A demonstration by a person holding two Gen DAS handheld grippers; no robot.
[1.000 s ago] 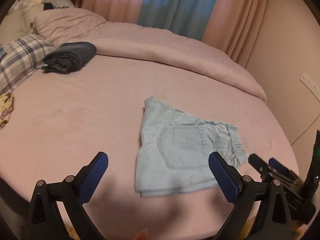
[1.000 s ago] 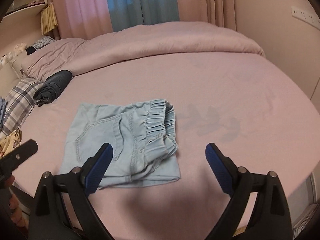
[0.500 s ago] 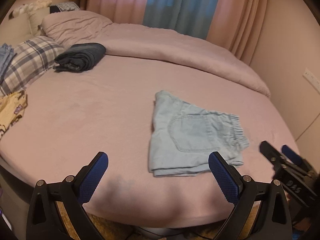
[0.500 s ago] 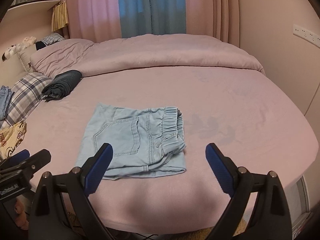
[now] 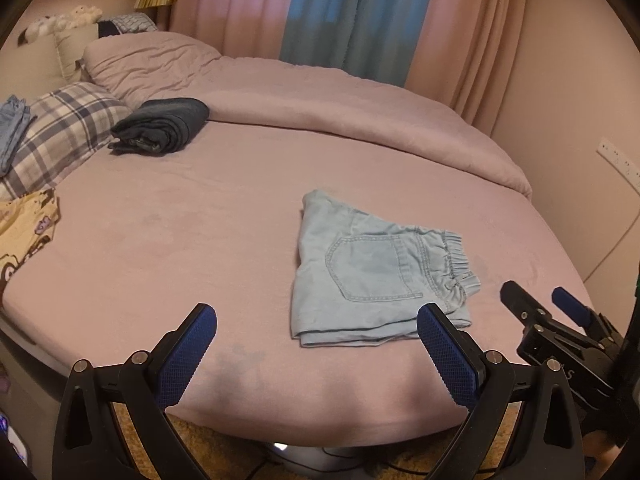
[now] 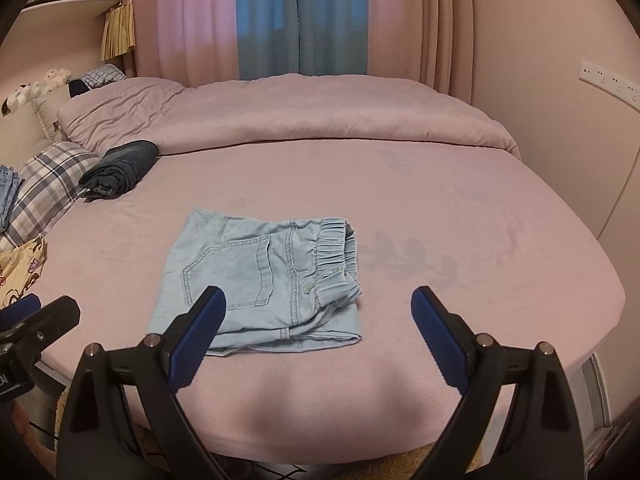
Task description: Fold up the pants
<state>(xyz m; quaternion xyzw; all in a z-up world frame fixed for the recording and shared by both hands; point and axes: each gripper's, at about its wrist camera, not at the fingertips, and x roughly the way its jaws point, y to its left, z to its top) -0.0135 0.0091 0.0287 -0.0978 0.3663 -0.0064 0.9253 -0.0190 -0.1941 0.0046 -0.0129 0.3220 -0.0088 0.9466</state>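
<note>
Light blue denim shorts (image 5: 372, 268) (image 6: 264, 268) lie folded flat on the pink bed (image 5: 192, 240) (image 6: 460, 216), back pocket up and elastic waistband at the right. My left gripper (image 5: 316, 344) hangs open over the bed's front edge, short of the shorts and a little to their left. My right gripper (image 6: 318, 324) is open too, held back from the shorts' near edge with nothing between its fingers. Each gripper shows in the other's view, the right one (image 5: 560, 320) at the far right and the left one (image 6: 32, 316) at the far left.
A folded dark garment (image 5: 160, 126) (image 6: 118, 168) rests near a plaid pillow (image 5: 60, 132) (image 6: 44, 188). A yellow printed cloth (image 5: 20, 232) lies at the bed's left edge. A rolled-back duvet (image 6: 320, 116) fills the far side, before curtains (image 6: 280, 16). The wall (image 5: 580, 100) stands right.
Both grippers have pulled back and up from the shorts, which now sit farther away. More of the bed's front edge and the floor below shows. The shorts have not moved.
</note>
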